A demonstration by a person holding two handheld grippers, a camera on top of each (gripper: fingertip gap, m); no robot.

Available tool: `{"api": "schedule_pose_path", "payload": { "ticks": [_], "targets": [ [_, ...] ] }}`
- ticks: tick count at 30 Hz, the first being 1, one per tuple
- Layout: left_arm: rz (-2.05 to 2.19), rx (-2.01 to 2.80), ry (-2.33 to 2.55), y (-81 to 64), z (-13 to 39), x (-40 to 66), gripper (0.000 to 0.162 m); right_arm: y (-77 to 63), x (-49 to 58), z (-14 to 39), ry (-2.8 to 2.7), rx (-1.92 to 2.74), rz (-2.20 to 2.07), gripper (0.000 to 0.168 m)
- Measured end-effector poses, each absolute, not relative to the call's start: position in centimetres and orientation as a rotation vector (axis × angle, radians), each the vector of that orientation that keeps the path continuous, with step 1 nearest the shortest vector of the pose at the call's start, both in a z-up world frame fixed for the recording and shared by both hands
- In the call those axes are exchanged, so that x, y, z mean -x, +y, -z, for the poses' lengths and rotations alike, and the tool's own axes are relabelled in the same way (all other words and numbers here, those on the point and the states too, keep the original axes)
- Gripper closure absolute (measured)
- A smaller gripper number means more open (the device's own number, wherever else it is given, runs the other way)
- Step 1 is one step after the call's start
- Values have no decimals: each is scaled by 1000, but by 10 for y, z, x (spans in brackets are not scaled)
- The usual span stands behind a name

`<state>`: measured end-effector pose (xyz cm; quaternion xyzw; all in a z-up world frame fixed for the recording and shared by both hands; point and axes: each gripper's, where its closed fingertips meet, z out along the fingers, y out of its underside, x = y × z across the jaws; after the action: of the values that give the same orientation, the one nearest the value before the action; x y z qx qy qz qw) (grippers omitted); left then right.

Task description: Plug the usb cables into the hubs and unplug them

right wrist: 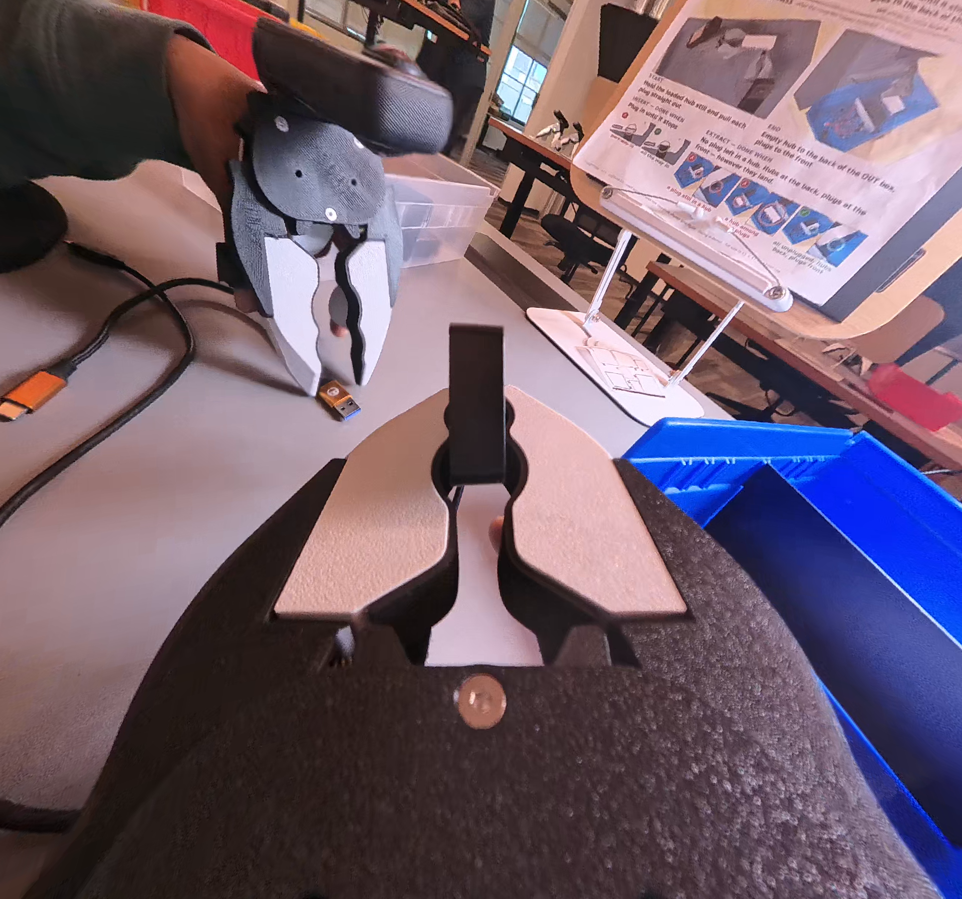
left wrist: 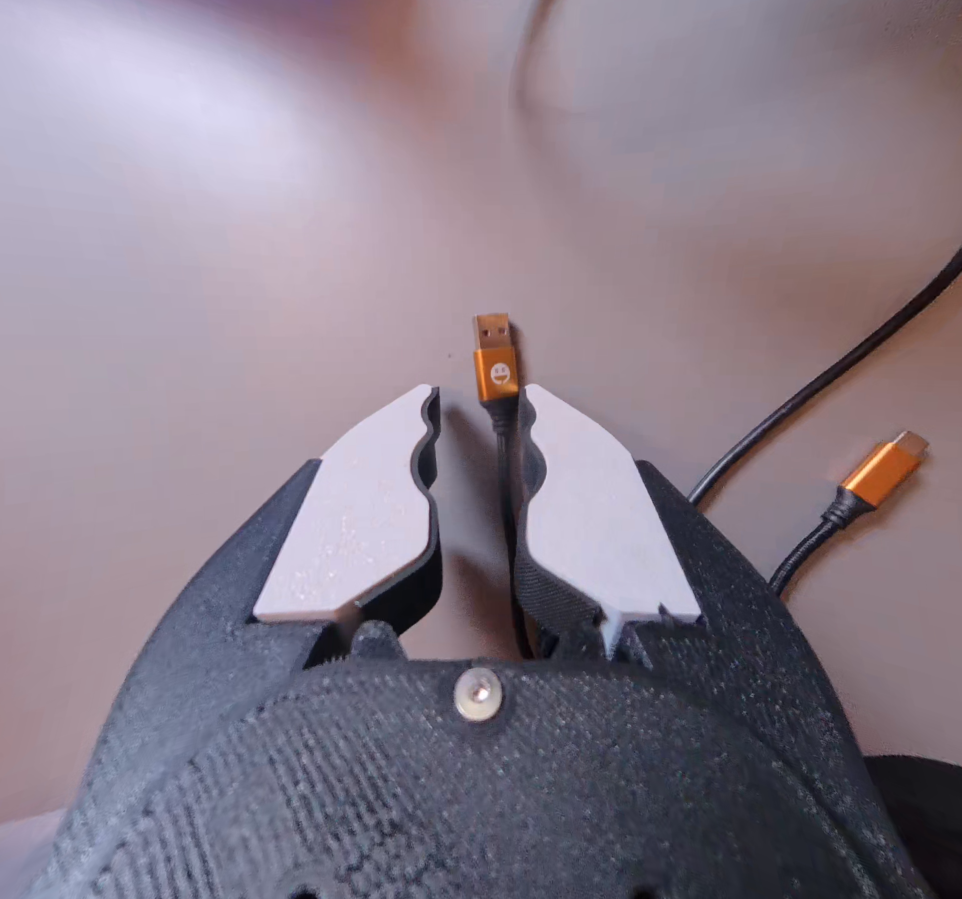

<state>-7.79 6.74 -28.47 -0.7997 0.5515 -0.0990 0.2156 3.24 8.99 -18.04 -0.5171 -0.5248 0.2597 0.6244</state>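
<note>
My left gripper (left wrist: 481,396) is open and points down at the grey table (left wrist: 208,301). An orange USB-A plug (left wrist: 494,364) lies on the table just past the fingertips, and its black cable runs back between the two fingers without being clamped. The right wrist view shows the same left gripper (right wrist: 333,385) standing over that plug (right wrist: 338,398), held by a person's hand. My right gripper (right wrist: 476,395) is shut on a black hub (right wrist: 476,405), which sticks out forward above the table.
A second orange plug (left wrist: 885,463) with its braided cable lies to the right; it also shows in the right wrist view (right wrist: 31,395). A blue bin (right wrist: 833,484) stands at the right. Behind are a sheet on a white stand (right wrist: 614,369) and a clear plastic box (right wrist: 442,203). The gap from one gripper's tips to the other's is roughly 15 cm.
</note>
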Motion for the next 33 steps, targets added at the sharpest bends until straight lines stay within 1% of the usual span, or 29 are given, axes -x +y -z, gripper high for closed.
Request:
{"api": "schedule_pose_path", "payload": {
  "ticks": [3, 7, 10, 11, 15, 22, 25, 29, 31, 33],
  "targets": [
    [259, 2156, 1484, 64, 285, 77, 141, 87, -31, 182, -1216, 1184, -565, 157],
    [195, 2049, 1402, 65, 283, 76, 140, 85, -26, 186, -1251, 1169, -519, 156],
    [166, 1996, 1372, 65, 282, 73, 143, 86, -24, 191, -1277, 1170, -488, 156],
    [156, 1965, 1382, 65, 283, 71, 147, 86, -24, 192, -1284, 1171, -479, 156],
    [97, 1918, 1396, 67, 282, 66, 147, 85, -24, 192, -1300, 1156, -460, 157],
    [177, 1960, 1375, 67, 283, 66, 147, 84, -22, 195, -1315, 1159, -489, 157],
    [513, 1996, 1277, 55, 269, 52, 147, 83, -23, 194, -1326, 1144, -479, 157],
    [1090, 1861, 1080, 33, 207, 28, 147, 78, -24, 196, -1389, 1068, -366, 157],
    [1227, 1797, 1066, 23, 191, 22, 147, 73, -21, 197, -1435, 1002, -292, 156],
    [1295, 1783, 1054, 18, 188, 18, 147, 65, -18, 199, -1476, 932, -236, 156]
  ]
}}
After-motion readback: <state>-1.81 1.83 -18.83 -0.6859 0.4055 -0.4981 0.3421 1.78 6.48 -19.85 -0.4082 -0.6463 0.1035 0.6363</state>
